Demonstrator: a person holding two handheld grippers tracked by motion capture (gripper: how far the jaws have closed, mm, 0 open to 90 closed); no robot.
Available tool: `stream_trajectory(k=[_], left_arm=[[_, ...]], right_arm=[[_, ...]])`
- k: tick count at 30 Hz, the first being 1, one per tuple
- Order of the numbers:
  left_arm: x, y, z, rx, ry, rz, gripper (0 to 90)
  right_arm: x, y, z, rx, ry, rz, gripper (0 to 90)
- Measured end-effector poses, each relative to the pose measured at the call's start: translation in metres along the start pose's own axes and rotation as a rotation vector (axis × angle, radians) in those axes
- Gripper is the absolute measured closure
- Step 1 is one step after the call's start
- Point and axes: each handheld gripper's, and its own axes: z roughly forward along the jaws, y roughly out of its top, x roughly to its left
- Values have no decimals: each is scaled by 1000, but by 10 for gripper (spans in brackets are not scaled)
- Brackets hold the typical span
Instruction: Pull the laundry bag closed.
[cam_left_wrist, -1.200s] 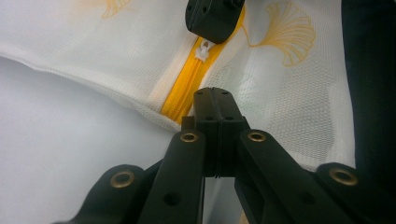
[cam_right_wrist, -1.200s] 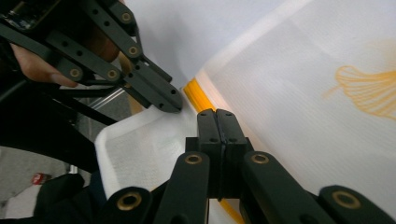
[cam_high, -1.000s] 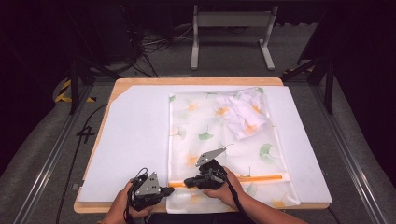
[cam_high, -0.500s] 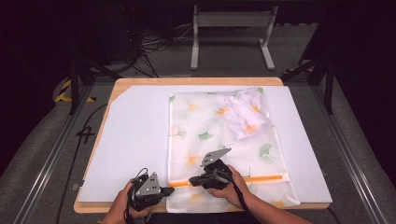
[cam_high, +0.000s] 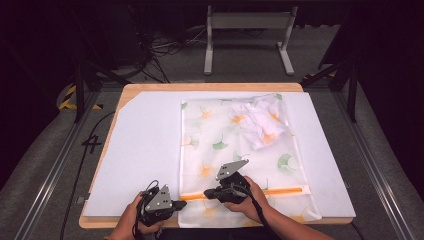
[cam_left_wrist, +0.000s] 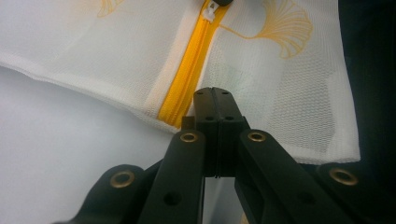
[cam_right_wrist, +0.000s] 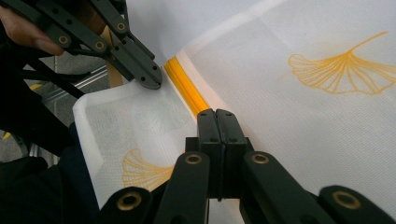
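A white mesh bag (cam_high: 235, 145) printed with ginkgo leaves lies flat on the white board, with crumpled cloth (cam_high: 260, 122) inside at its far right. An orange zipper (cam_high: 280, 191) runs along its near end. My left gripper (cam_high: 183, 203) is shut, and its tips rest on the bag's edge (cam_left_wrist: 154, 109) by the zipper's left end (cam_left_wrist: 180, 100). My right gripper (cam_high: 207, 193) is shut over the zipper (cam_right_wrist: 184, 86), with its tips at the white zipper pull (cam_left_wrist: 211, 10). In the right gripper view the left gripper's fingertips (cam_right_wrist: 148, 80) touch the mesh just beside the zipper.
The white board (cam_high: 145, 150) covers a wooden table (cam_high: 150, 87) and has bare room left of the bag. A metal frame (cam_high: 247, 37) and cables lie on the floor beyond. The table's near edge is just below both hands.
The right hand has shifted very slightly along the zipper. The left gripper has kept still.
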Motion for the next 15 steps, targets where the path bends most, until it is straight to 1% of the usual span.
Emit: stream_trajectory(k=[3,4,6,10,15], left_arm=[[0,0,0,-2,0,5,900],[0,0,0,-3,0,4,900],[0,0,0,-2,-1,5,900],[0,0,0,-2,-1,3,900],[0,0,0,1,1,3,900]], right_arm=[[1,-1,0,4,-5,-11,900],[1,-1,0,9,-14,-21,900],[1,-1,-2,14,-19,-16,900],[-1,-2,-5,18,-26,-24,900],[-3,-5,-10,26,-38,-21,900]])
